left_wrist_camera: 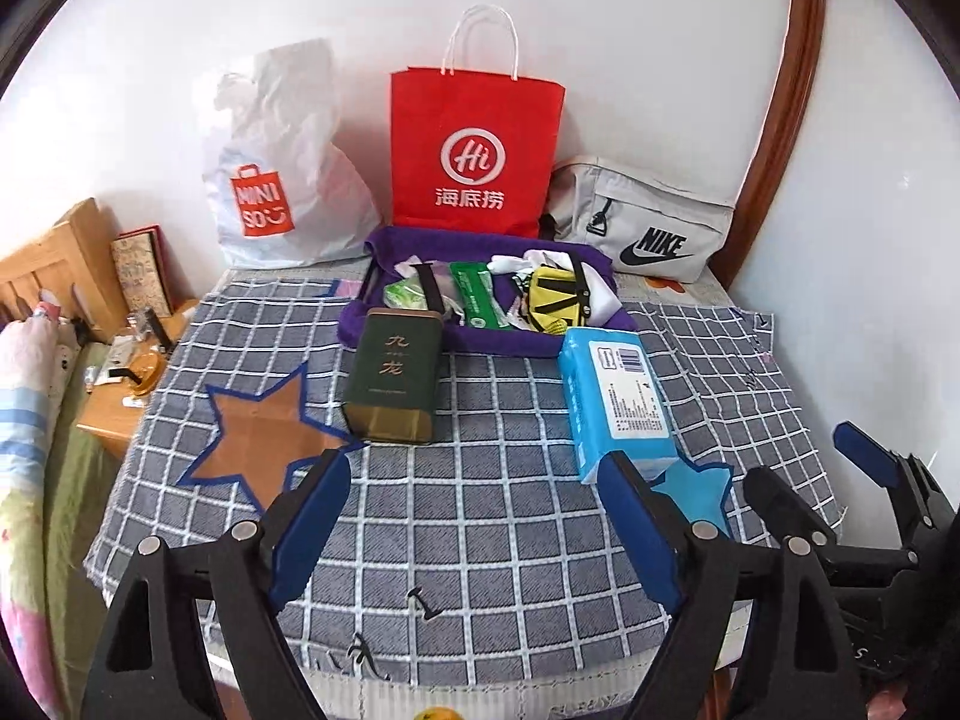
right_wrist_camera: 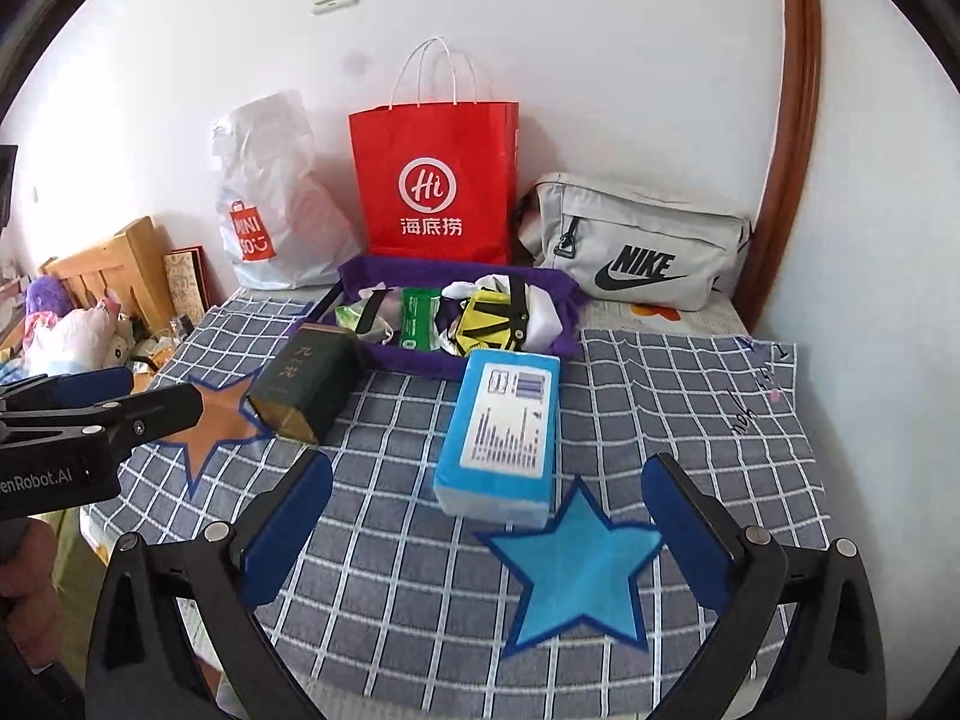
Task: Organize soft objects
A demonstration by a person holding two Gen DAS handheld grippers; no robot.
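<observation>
On a checked cloth (left_wrist_camera: 480, 540) over a small table, both of my grippers hover low at the near edge. My left gripper (left_wrist_camera: 474, 510) is spread wide with nothing between its fingers. My right gripper (right_wrist_camera: 486, 516) is spread wide too, and empty.

One blue tissue pack (right_wrist_camera: 501, 420) lies flat on the cloth just ahead of the right gripper, its near end touching a blue star patch (right_wrist_camera: 576, 570). One dark green tin (left_wrist_camera: 393, 381) lies on its side to the left, beside an orange star patch (left_wrist_camera: 258, 438). Behind both sits one purple tray (left_wrist_camera: 384, 330) already holding soft items: a green packet (left_wrist_camera: 474, 294), a yellow pouch (left_wrist_camera: 552, 297) and some white pieces I cannot count.

I judge no grasp has begun. The tissue pack looks like the next soft thing to move, so the right gripper would need to straddle its narrow sides and close gently.

Three bags stand against the wall: one white, one red, one grey.
</observation>
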